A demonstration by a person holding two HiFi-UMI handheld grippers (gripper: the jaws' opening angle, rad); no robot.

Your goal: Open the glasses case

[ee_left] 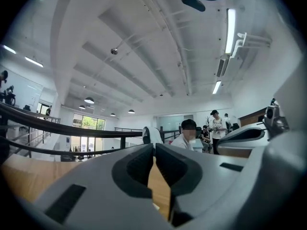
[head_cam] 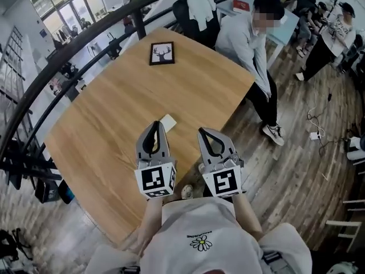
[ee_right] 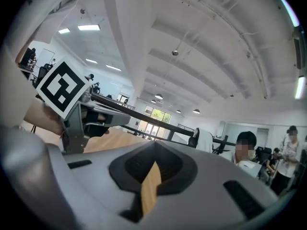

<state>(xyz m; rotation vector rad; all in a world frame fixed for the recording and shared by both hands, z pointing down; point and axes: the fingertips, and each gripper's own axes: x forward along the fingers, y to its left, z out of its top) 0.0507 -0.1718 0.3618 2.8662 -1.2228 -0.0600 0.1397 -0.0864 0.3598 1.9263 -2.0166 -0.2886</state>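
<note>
Both my grippers, left [head_cam: 156, 124] & right [head_cam: 203, 132], are pinched together w/ nothing between them. I hold them level, side by side over the table's [head_cam: 108, 130] near edge, prob. just lining up, no grip yet. The small pale thing [head_cam: 168, 121] just past my left tips looks like the case, tho it's too small to be sure; it lies flat, untouched. A frame [head_cam: 162, 53] sits well off by the far corner. A person [head_cam: 245, 39] sits at the right edge; nothing blocks my way to the case.
</note>
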